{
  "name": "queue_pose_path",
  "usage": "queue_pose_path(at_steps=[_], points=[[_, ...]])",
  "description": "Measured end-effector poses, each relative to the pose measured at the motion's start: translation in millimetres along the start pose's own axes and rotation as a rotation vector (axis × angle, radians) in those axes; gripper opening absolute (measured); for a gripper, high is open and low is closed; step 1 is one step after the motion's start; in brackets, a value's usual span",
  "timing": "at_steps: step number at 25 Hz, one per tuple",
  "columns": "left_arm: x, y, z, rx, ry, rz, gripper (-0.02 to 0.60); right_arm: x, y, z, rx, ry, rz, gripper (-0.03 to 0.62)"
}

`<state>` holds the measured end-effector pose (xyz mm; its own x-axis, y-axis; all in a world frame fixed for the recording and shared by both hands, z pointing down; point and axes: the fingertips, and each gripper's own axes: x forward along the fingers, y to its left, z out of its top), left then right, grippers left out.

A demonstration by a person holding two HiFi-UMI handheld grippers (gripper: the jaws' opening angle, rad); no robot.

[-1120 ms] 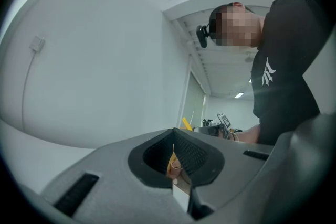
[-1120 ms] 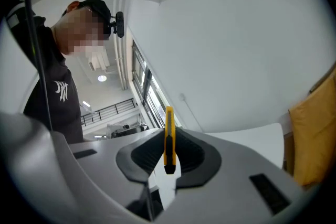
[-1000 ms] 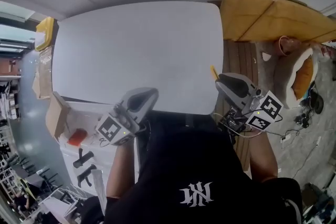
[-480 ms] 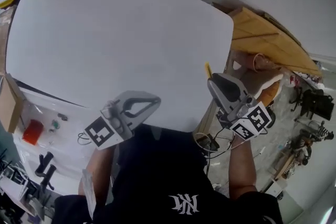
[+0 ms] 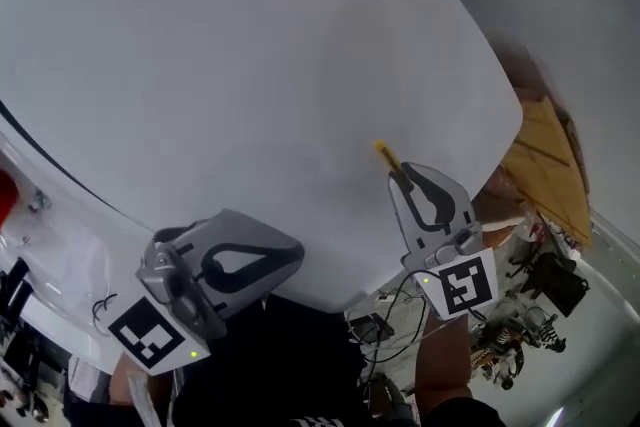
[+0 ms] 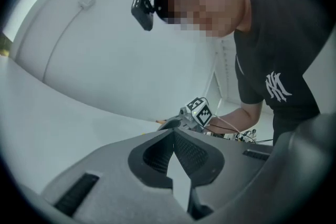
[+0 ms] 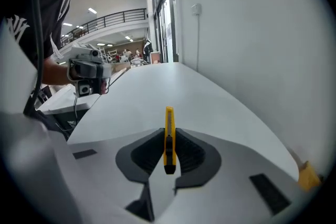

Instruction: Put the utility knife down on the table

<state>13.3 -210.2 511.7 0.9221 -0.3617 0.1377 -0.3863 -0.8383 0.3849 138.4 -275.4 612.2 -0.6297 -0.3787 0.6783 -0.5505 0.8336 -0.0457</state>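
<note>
Clamping the yellow knife (image 7: 168, 141) edge-up between its jaws, right claw (image 7: 168, 132) over the white table (image 5: 250, 65), close to that table's near right corner; blade end pointing away, contact with the top not clear. Left claw (image 6: 173, 134) closed on nothing, held well apart. Could slide off the nearby edge if let go too high or while tilted; could also topple from its narrow edge and skid across the smooth bare top. Beyond: plain white wall (image 7: 252, 34), wooden boards (image 5: 545, 155) beside the table, tangled cables (image 5: 395, 310) below.

yellow utility knife (image 7: 168, 119) with a black slider, white table (image 5: 230, 55), grey right tool (image 5: 397, 173)
</note>
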Motion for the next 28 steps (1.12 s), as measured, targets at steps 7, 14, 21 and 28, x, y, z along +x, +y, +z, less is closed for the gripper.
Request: queue_pose_path(at_steps=[7, 14, 21, 28], points=[[11.8, 4.3, -24.5, 0.028, -0.028, -0.026, 0.006, 39.6, 0.2, -19.7, 0.007, 0.112, -0.017, 0.054], [2.3, 2.4, -31.5, 0.038, -0.048, -0.042, 0.005, 49.8, 9.3, -22.3, -0.004, 0.155, -0.007, 0.054], [6.4, 0.5, -38.1, 0.051, -0.029, -0.053, 0.006, 49.2, 14.2, -27.4, 0.001, 0.197, 0.006, 0.054], [6.8, 3.8, -43.9, 0.053, 0.0, -0.029, 0.005, 52.0, 20.6, -29.0, -0.014, 0.199, 0.016, 0.054]])
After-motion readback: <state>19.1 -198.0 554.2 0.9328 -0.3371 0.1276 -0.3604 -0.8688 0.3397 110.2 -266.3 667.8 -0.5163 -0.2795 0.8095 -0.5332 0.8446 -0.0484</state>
